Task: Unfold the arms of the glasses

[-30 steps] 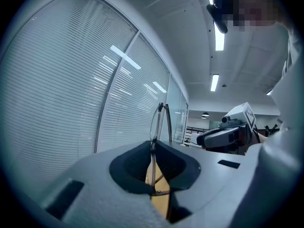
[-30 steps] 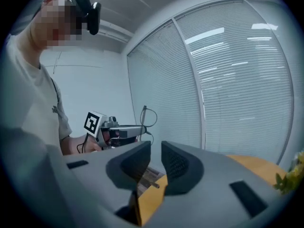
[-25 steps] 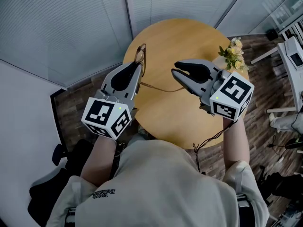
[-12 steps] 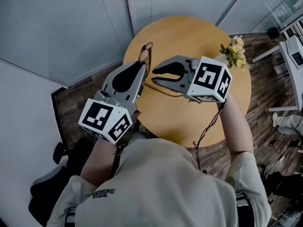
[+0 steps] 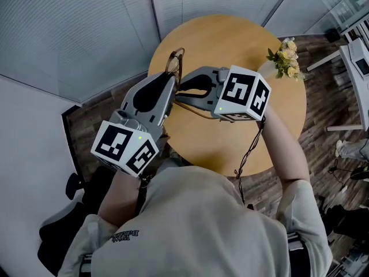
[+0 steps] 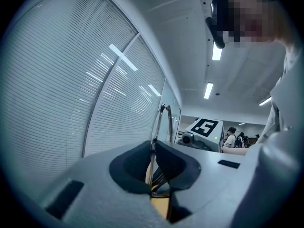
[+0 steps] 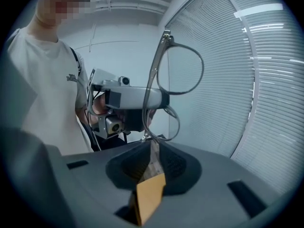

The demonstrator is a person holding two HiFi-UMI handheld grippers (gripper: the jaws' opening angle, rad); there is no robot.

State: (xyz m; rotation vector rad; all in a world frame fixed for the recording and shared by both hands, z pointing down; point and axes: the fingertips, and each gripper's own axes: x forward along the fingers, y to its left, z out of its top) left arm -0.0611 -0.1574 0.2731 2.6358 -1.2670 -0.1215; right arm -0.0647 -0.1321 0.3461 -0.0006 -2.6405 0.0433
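The head view is lit evenly and softly from overhead, and only faint shadows are cast on the round table (image 5: 230, 45). In the left gripper view bright ceiling strip lights (image 6: 216, 51) are seen, and their reflections are streaked across the blinds (image 6: 57, 80). Strong fisheye bending and dark vignetted corners are shown in both gripper views, where the glasses (image 7: 180, 70) are rendered fairly sharp and the near foreground is left soft.

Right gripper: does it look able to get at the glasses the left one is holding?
Likely yes. The left gripper pinches only one edge of the glasses, leaving the rest standing free. The right gripper faces them unobstructed, and its jaws appear closed on a thin frame wire.
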